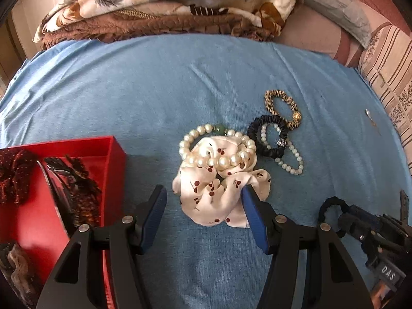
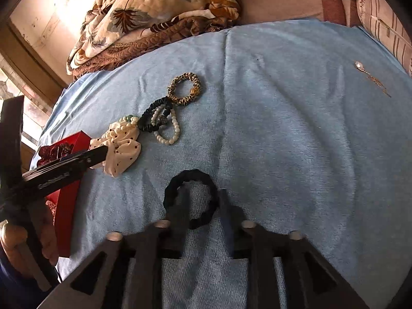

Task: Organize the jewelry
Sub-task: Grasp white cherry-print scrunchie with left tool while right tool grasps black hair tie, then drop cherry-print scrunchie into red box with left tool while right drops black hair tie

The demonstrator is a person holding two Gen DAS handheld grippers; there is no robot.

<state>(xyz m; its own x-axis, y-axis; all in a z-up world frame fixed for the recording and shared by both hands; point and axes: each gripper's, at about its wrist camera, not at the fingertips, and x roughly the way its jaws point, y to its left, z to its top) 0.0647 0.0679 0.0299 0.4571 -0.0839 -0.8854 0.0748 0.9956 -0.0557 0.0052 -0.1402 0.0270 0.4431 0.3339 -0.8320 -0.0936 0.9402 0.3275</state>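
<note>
White cherry-print fabric scrunchie (image 1: 221, 193) is lying directly between the left claw (image 1: 203, 200) fingers, spread open; right claw (image 2: 203, 206), also open, is straddling a black hair tie (image 2: 190, 198).

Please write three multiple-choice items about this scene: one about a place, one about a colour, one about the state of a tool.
1. Where does the large pearl bracelet lie?
A. inside the red box
B. on the white cherry-print scrunchie
C. on the floral blanket

2. What colour is the box at the left?
A. red
B. green
C. white

3. How is the left tool?
A. shut on the pearls
B. open, around the scrunchie
C. out of view

Answers:
1 B, the pearls rest across the top of the scrunchie.
2 A, its walls are plainly red.
3 B, its blue pads stand wide apart, with one fingertip against the scrunchie's edge.
</note>
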